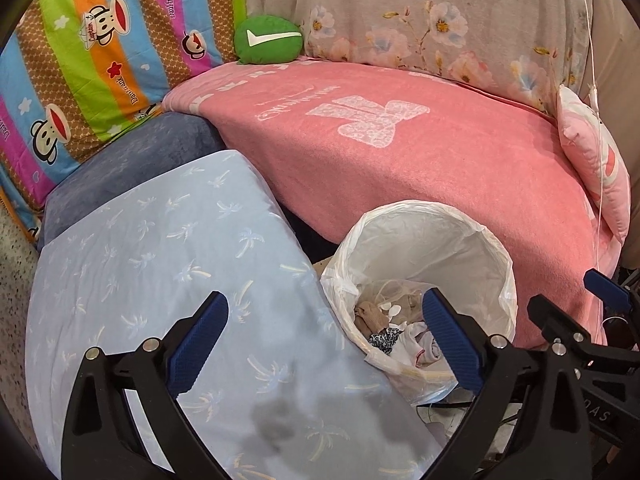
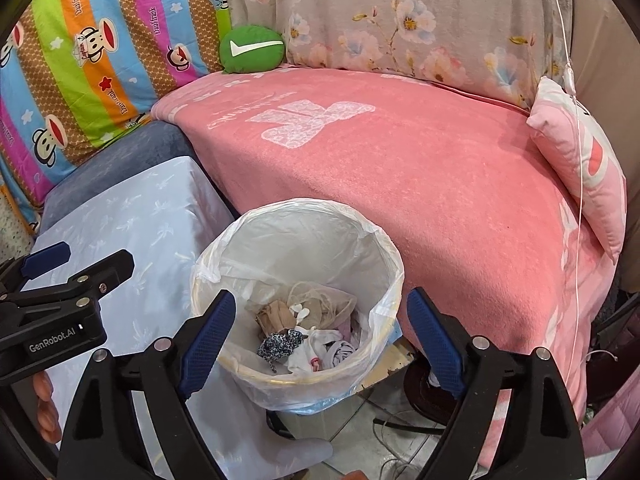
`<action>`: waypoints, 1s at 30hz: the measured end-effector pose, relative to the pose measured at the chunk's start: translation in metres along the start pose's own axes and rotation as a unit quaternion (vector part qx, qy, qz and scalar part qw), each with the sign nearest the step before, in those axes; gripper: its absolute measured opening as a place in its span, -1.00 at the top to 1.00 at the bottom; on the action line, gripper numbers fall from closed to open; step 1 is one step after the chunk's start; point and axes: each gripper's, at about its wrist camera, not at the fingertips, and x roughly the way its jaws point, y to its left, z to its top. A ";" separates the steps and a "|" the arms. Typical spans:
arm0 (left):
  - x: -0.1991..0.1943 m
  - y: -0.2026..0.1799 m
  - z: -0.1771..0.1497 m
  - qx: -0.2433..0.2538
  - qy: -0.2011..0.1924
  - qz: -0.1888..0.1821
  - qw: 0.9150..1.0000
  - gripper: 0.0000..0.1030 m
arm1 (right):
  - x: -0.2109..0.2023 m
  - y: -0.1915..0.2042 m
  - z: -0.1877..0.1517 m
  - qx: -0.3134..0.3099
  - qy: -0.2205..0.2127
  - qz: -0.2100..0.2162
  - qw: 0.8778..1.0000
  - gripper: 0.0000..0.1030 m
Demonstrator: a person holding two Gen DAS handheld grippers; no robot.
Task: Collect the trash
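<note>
— Where's the trash?
— In the bin (image 2: 298, 280), just beside the pink blanket (image 2: 400, 184).
— The tools?
— Left tool (image 1: 326, 334) and right tool (image 2: 320, 330) both gape empty, the right directly above the bin.

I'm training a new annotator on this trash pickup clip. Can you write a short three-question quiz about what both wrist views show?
1. True or false: the right hand-held gripper is holding a piece of trash.
2. What lines the trash bin? A) black bag B) clear plastic bag C) nothing
3. What colour is the round cushion with the white tick?

Key:
1. False; both it and the left hand-held gripper are open and empty.
2. B
3. Green
</note>
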 end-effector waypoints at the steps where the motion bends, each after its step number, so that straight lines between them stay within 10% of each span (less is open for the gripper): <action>1: 0.000 0.000 -0.001 0.001 0.001 0.002 1.000 -0.82 | 0.000 0.000 -0.001 -0.001 -0.001 -0.001 1.000 -0.66; 30: 0.003 0.000 -0.028 -0.011 0.025 0.025 0.999 -0.82 | -0.002 0.003 -0.020 -0.021 0.002 -0.016 1.000 -0.89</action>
